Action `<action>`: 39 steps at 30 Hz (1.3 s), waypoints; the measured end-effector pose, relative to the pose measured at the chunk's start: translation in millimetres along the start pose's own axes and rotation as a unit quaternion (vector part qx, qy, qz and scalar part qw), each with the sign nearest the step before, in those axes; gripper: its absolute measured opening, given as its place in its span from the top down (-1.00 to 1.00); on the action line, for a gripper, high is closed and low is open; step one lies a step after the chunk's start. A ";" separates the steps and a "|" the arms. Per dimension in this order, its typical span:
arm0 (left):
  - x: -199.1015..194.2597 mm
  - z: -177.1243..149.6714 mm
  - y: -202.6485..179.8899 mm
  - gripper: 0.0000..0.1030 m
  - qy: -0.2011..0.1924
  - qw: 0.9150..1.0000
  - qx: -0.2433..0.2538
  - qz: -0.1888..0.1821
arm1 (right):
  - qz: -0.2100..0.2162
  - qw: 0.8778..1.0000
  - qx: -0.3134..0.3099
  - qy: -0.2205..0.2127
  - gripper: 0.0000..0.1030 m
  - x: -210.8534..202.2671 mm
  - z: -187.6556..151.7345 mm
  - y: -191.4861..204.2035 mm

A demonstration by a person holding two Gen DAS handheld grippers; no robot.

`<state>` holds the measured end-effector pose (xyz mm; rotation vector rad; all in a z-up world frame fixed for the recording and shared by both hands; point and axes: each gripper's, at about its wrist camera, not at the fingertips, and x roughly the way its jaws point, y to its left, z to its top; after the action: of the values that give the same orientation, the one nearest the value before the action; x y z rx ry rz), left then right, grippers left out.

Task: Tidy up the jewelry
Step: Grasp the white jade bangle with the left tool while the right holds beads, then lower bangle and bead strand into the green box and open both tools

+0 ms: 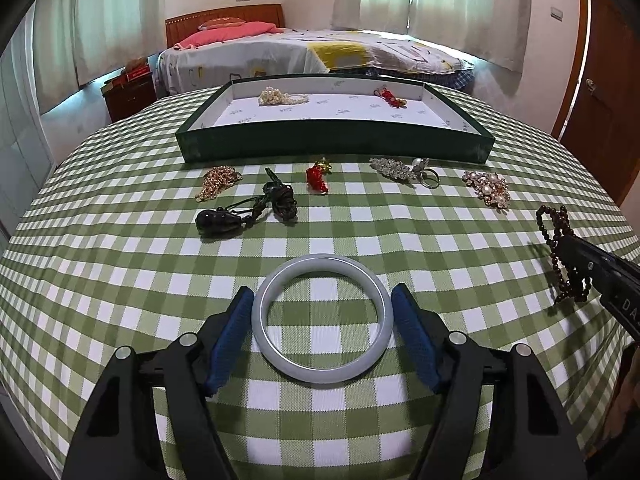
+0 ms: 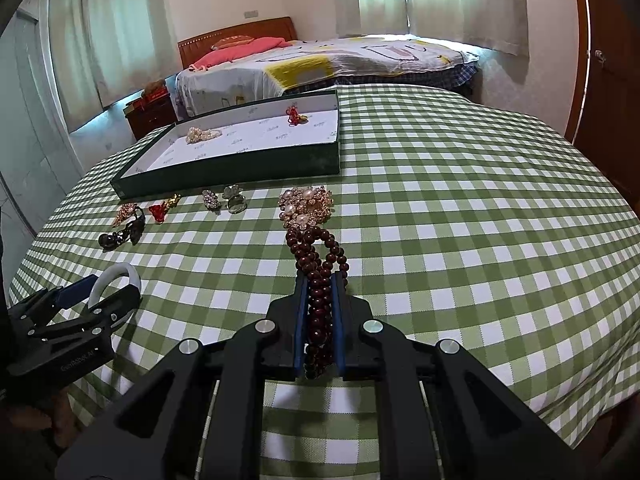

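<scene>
Nearest the lens: left gripper, blue pads set wide either side of a pale bangle lying flat on the checked cloth. Straddled across its broadest part, probably so a squeeze cannot pop it sideways. Pads right at the rim; whether pressing yet, impossible to tell. Off to the right, right gripper clamped narrow on a bunched strand of dark red beads, loops trailing ahead onto the cloth. Well beyond both, green tray, likely the destination, already holding pearls and a red piece.
</scene>
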<state>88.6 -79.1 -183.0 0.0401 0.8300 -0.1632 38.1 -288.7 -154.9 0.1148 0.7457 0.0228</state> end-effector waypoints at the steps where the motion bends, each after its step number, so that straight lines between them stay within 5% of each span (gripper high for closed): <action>1: -0.4 0.1 0.7 -0.33 0.000 1.000 -0.001 -0.001 | 0.000 1.000 -0.001 0.000 0.78 0.2 0.0 0.9; 12: -24.4 12.6 12.5 -0.33 -0.045 0.999 0.008 0.020 | 0.008 1.000 -0.010 -0.014 0.78 -7.4 12.4 11.2; 22: -37.5 68.1 24.4 -0.33 -0.100 0.995 0.007 0.018 | 0.041 0.998 -0.008 -0.048 0.78 -2.8 72.1 26.1; 32: -0.1 151.6 23.0 -0.33 -0.137 0.990 0.013 0.003 | 0.068 0.996 -0.016 -0.062 0.78 50.1 152.2 45.6; 39: 51.0 192.3 19.5 -0.33 -0.123 0.992 0.028 0.008 | 0.071 0.996 -0.018 -0.043 0.78 108.6 191.5 60.0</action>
<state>266.1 -85.5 -91.4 0.0788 0.5796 -0.1719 249.0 -240.9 -82.0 0.1330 0.6489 0.1662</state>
